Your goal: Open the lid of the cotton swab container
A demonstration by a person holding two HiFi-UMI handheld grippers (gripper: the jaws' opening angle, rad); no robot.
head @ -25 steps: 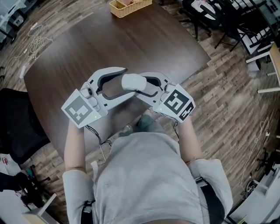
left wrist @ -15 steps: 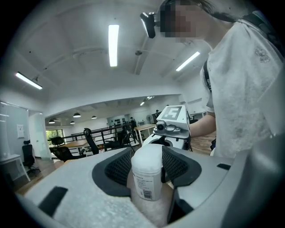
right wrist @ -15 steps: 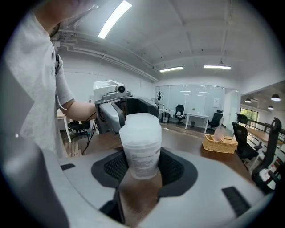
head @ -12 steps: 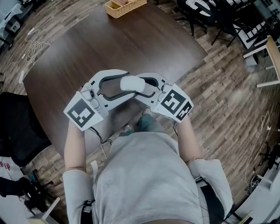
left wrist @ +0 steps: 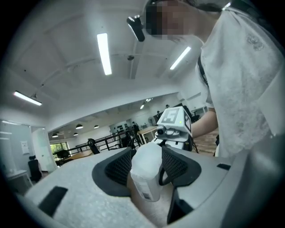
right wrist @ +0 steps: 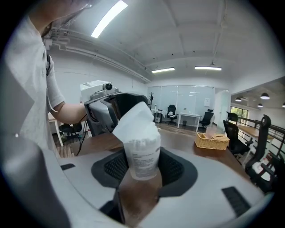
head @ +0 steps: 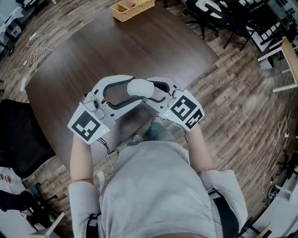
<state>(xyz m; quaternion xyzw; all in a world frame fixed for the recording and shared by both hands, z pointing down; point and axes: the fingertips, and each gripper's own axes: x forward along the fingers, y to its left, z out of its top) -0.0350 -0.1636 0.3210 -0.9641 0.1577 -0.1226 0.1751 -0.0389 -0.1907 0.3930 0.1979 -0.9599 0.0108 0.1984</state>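
Left gripper (left wrist: 146,165) and right gripper (right wrist: 141,165) are both clamping the cotton swab container (head: 140,87), holding it above the near part of the dark table (head: 93,51). The left jaws have just been closing on it. A wicker basket (head: 132,8) is sitting at the table's far edge, and office chairs (head: 209,14) are standing far right on the plank floor (head: 242,102).

Open-plan office: swivel chairs (right wrist: 171,110), desks (right wrist: 189,116), glass partition (right wrist: 187,95), ceiling strip lights (right wrist: 208,68), wood-look floor (head: 233,93).
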